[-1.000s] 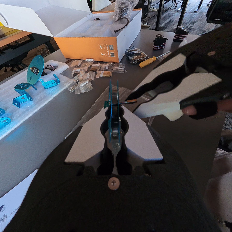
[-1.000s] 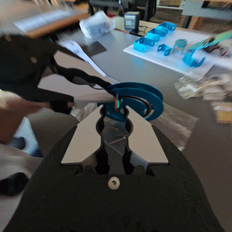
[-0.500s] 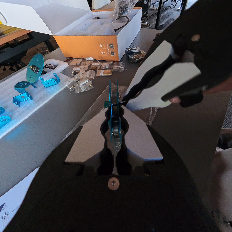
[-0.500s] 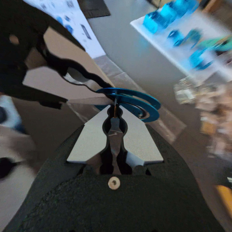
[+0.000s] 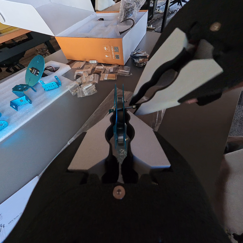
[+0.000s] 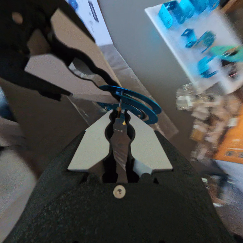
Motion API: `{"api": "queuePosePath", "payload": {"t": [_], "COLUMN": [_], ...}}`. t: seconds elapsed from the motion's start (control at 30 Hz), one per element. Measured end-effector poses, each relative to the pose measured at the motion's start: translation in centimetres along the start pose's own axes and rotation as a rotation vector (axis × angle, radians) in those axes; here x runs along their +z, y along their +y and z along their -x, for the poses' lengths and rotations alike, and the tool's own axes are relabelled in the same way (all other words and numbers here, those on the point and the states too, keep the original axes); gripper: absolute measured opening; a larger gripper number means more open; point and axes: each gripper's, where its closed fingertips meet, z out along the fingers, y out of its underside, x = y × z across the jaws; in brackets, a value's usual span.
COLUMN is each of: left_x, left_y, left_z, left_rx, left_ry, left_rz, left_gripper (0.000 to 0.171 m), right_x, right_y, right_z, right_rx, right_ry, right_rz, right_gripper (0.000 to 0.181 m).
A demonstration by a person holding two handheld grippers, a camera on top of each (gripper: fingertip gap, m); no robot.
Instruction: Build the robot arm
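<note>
My left gripper (image 5: 119, 113) is shut on a blue disc assembly (image 5: 119, 118), two thin blue plates with a black ring between them, held edge-on above the table. A thin screw crosses the plates near the top. My right gripper (image 5: 133, 107) comes in from the upper right with its tips at the screw's end. In the right wrist view my right gripper (image 6: 119, 111) is closed on a small brass standoff (image 6: 118, 111) on that screw, against the blue plates (image 6: 144, 105). The left gripper (image 6: 113, 92) shows there at the upper left. That view is blurred.
An open orange and white box (image 5: 92, 48) stands at the back. Small bags of screws (image 5: 92, 78) lie in front of it. White foam (image 5: 39, 100) on the left carries blue brackets and a blue disc with a servo (image 5: 34, 71). A clear plastic bag (image 5: 102, 109) lies under the grippers. My two grippers' fingertips are within a few centimetres of each other.
My right gripper's jaws have narrowed from open to closed on the brass standoff, and it has swung upward and turned. My left gripper and the blue assembly have stayed still.
</note>
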Motion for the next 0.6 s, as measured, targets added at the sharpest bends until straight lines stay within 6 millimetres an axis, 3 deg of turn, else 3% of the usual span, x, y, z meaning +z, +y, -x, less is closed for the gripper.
{"api": "queuePosePath", "payload": {"t": [0.1,0.17,0.23,0.4,0.47,0.57,0.6], "left_x": [-0.1,-0.2,-0.3,-0.4,-0.4,-0.5,-0.5], "left_y": [0.1,0.2,0.2,0.4,0.4,0.5,0.6], "left_z": [-0.1,0.1,0.3,0.6,0.7,0.8,1.0], "left_rx": [0.012,0.014,-0.003,-0.016,-0.026,-0.043,-0.040], "left_ry": [0.000,-0.002,0.009,0.007,0.014,0.021,0.013], "left_rz": [-0.001,-0.004,-0.017,-0.043,-0.037,-0.036,-0.034], "left_gripper": [0.012,0.012,0.012,0.012,0.012,0.012,0.012], "right_x": [0.0,0.0,0.1,-0.1,-0.3,-0.3,-0.5], "right_y": [0.0,-0.1,-0.3,-1.3,-1.7,-1.6,-1.6], "right_z": [0.1,0.1,0.5,1.9,2.0,2.1,2.1], "right_rx": [-0.192,-0.174,0.015,0.790,0.992,0.873,0.782], "right_ry": [0.155,0.137,-0.035,-0.836,-1.045,-0.955,-0.869], "right_rz": [0.079,0.094,0.081,0.015,-0.008,-0.051,-0.060], "right_gripper": [0.008,0.006,0.006,0.004,0.004,0.007,0.019]}}
